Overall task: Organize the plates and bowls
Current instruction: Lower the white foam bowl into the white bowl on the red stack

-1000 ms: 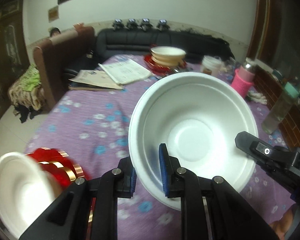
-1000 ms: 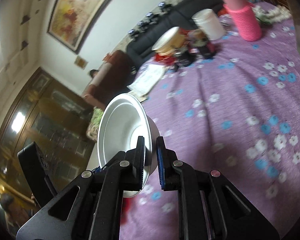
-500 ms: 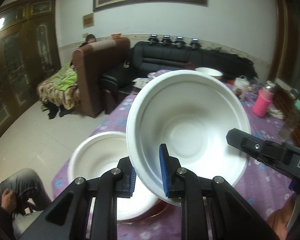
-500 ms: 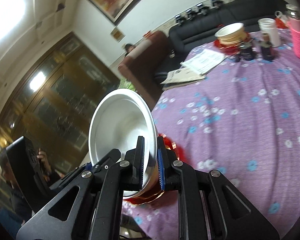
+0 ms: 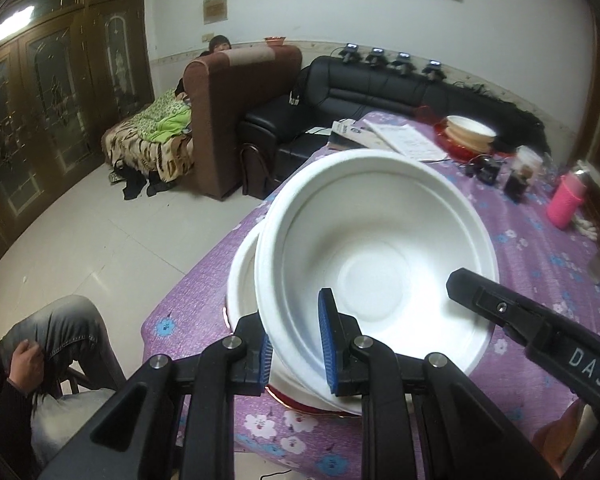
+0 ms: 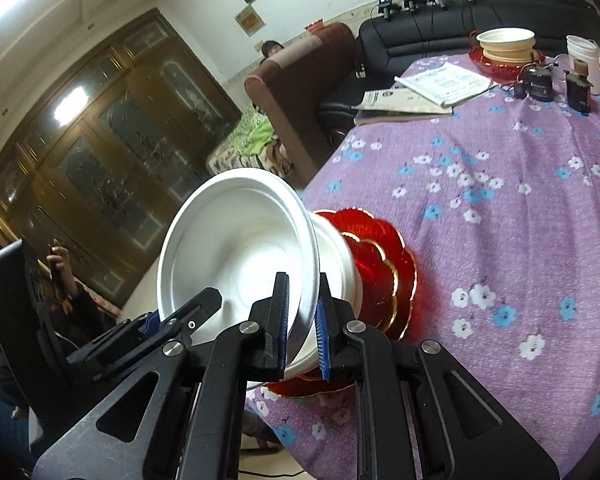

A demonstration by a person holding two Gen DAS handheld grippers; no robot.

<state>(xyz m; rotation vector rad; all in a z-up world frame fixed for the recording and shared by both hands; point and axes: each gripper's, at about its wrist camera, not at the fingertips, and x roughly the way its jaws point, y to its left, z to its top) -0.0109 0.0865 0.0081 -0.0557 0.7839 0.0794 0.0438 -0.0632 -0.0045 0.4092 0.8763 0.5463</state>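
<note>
- My left gripper (image 5: 296, 350) is clamped on the near rim of a white foam bowl (image 5: 374, 276), blue pads pinching the wall inside and out.
- My right gripper (image 6: 302, 322) pinches the rim of the same bowl from its own side, jaws nearly closed; both tools share this one bowl.
- The bowl hangs tilted over a second white bowl (image 5: 242, 276) that sits on a stack of red plates (image 6: 384, 276) at the near edge of the purple flowered tablecloth (image 6: 500, 200).
- I judge the bowl very light, thin-walled and easily dented, so the rolled rim is the right place to hold, with a gentle squeeze.
- Nesting should need little force, though a tilted rim may catch on the bowl beneath.
- Farther back stand a cream bowl on another red plate (image 5: 470, 132), papers (image 6: 444, 80) and a pink bottle (image 5: 568, 200).
- A seated person's knee (image 5: 56, 324) shows beside the table.
</note>
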